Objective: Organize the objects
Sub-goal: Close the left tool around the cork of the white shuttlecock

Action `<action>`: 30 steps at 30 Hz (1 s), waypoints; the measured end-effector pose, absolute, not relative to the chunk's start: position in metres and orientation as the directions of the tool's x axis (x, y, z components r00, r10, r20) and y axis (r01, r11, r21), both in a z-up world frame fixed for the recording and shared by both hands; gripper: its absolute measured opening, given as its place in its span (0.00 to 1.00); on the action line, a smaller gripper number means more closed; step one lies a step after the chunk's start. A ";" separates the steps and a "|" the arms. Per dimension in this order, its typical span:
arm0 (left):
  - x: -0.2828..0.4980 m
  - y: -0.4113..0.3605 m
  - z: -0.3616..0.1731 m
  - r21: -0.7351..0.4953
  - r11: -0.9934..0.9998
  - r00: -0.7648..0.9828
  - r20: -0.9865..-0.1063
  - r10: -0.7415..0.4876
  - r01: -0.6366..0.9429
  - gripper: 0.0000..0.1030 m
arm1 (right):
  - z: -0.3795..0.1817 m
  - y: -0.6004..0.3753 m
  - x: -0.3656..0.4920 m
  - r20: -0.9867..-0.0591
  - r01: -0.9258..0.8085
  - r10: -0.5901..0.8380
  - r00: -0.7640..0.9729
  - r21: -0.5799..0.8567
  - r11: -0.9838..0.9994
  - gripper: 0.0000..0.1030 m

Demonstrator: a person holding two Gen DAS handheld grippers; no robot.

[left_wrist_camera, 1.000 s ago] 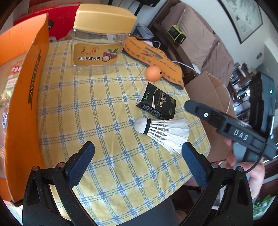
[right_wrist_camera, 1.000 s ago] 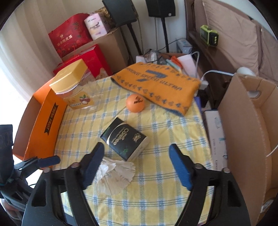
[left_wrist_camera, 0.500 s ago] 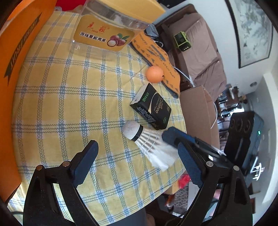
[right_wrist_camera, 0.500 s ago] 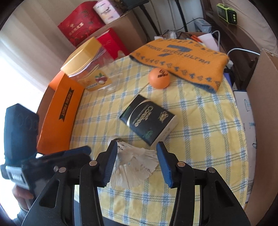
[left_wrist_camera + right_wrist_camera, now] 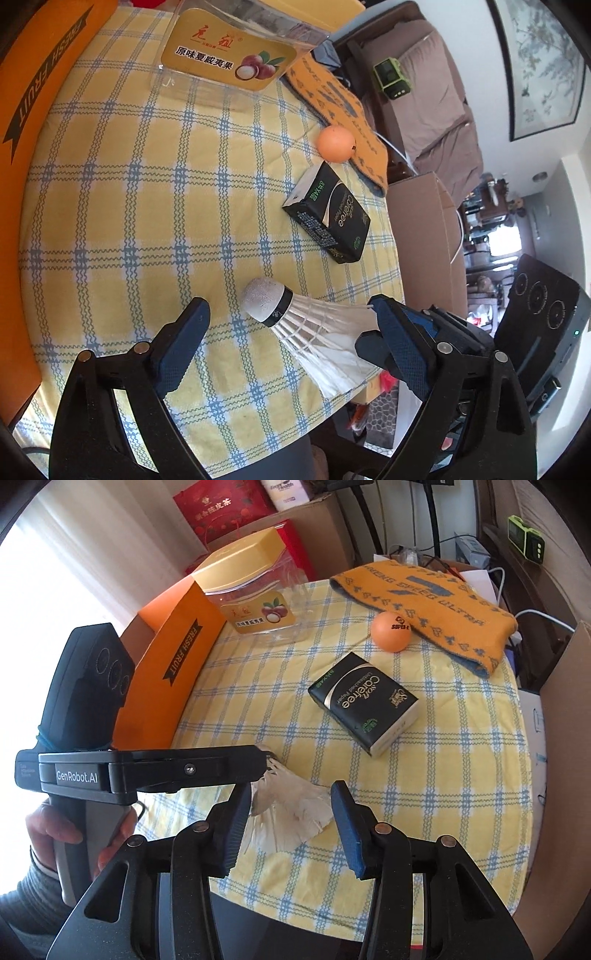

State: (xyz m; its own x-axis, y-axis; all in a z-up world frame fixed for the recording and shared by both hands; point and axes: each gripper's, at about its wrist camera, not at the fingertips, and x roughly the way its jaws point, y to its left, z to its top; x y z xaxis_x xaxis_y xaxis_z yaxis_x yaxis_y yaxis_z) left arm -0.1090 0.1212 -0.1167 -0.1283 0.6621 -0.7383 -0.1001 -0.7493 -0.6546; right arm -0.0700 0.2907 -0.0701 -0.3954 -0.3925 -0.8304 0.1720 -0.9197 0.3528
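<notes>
A white feather shuttlecock (image 5: 295,321) lies on the yellow checked tablecloth (image 5: 147,206), its cork tip pointing toward the jar. My right gripper (image 5: 291,794) is shut on its feather skirt (image 5: 291,808), one pad on each side. My left gripper (image 5: 288,306) hovers over the cork end. Its jaws are wide and closing, and neither pad touches the shuttlecock. One of its fingers (image 5: 192,766) hides the cork in the right wrist view.
A black tissue pack (image 5: 364,707) and an orange ball (image 5: 391,632) lie beyond the shuttlecock. At the back are a clear jar (image 5: 258,602) with a gold lid and an orange towel (image 5: 424,602). An orange cardboard box (image 5: 173,672) borders the left, a brown carton (image 5: 561,701) the right.
My right gripper has moved in over the feathers and narrowed its jaws onto them. My left gripper has sunk, rolled, and narrowed a little over the cork end.
</notes>
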 end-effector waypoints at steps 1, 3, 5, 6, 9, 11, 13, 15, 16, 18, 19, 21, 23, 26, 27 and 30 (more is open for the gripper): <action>-0.109 0.121 -0.116 -0.654 -0.750 -0.126 -0.739 0.662 -0.102 0.79 | -0.070 0.291 -0.070 -0.833 0.173 -0.386 -0.395 0.345 -0.922 0.47; -0.109 0.123 -0.113 -0.636 -0.762 -0.127 -0.751 0.647 -0.119 0.76 | -0.068 0.293 -0.069 -0.837 0.170 -0.372 -0.401 0.330 -0.928 0.48; -0.107 0.126 -0.107 -0.598 -0.787 -0.145 -0.774 0.616 -0.151 0.75 | -0.065 0.297 -0.067 -0.837 0.161 -0.357 -0.414 0.319 -0.934 0.48; -0.106 0.128 -0.102 -0.562 -0.807 -0.167 -0.791 0.589 -0.183 0.75 | -0.063 0.300 -0.066 -0.836 0.155 -0.352 -0.420 0.316 -0.936 0.48; -0.100 0.138 -0.088 -0.413 -0.860 -0.228 -0.844 0.486 -0.301 0.75 | -0.057 0.309 -0.063 -0.835 0.133 -0.329 -0.442 0.302 -0.944 0.49; -0.097 0.145 -0.081 -0.345 -0.865 -0.244 -0.861 0.446 -0.364 0.75 | -0.053 0.315 -0.063 -0.832 0.117 -0.322 -0.452 0.302 -0.946 0.50; -0.095 0.150 -0.078 -0.328 -0.849 -0.229 -0.865 0.446 -0.415 0.76 | -0.050 0.321 -0.062 -0.826 0.103 -0.315 -0.468 0.303 -0.947 0.50; -0.095 0.152 -0.077 -0.339 -0.826 -0.200 -0.864 0.463 -0.450 0.77 | -0.046 0.327 -0.060 -0.817 0.087 -0.313 -0.484 0.311 -0.946 0.51; -0.095 0.153 -0.077 -0.342 -0.816 -0.183 -0.865 0.467 -0.466 0.77 | -0.044 0.329 -0.059 -0.814 0.082 -0.314 -0.488 0.315 -0.946 0.51; -0.094 0.153 -0.075 -0.340 -0.800 -0.161 -0.869 0.469 -0.495 0.77 | -0.041 0.332 -0.057 -0.809 0.076 -0.311 -0.498 0.317 -0.945 0.51; -0.094 0.154 -0.073 -0.339 -0.789 -0.150 -0.869 0.471 -0.513 0.77 | -0.040 0.333 -0.056 -0.808 0.074 -0.309 -0.501 0.316 -0.946 0.51; -0.090 0.155 -0.069 -0.342 -0.757 -0.117 -0.870 0.480 -0.557 0.78 | -0.038 0.336 -0.053 -0.806 0.074 -0.307 -0.506 0.314 -0.947 0.51; -0.086 0.156 -0.065 -0.309 -0.734 -0.117 -0.877 0.466 -0.605 0.79 | -0.036 0.338 -0.051 -0.804 0.076 -0.306 -0.509 0.313 -0.947 0.51; -0.077 0.160 -0.059 -0.222 -0.702 -0.149 -0.893 0.426 -0.677 0.84 | -0.035 0.339 -0.049 -0.802 0.075 -0.306 -0.513 0.313 -0.947 0.52; -0.074 0.163 -0.058 -0.185 -0.684 -0.160 -0.899 0.408 -0.706 0.84 | -0.036 0.340 -0.050 -0.802 0.072 -0.305 -0.514 0.314 -0.947 0.52; -0.070 0.171 -0.061 -0.125 -0.646 -0.170 -0.912 0.374 -0.753 0.84 | -0.036 0.342 -0.050 -0.801 0.062 -0.304 -0.516 0.318 -0.946 0.52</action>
State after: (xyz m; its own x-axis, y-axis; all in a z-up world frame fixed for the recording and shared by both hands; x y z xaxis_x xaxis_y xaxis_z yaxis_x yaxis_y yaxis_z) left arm -0.0697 0.1708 -0.0610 -0.1700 0.3737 -0.9119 -0.7528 -0.6464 -0.1246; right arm -0.0498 0.3421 -0.0364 -0.5160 -0.3037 -0.8010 0.0623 -0.9459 0.3185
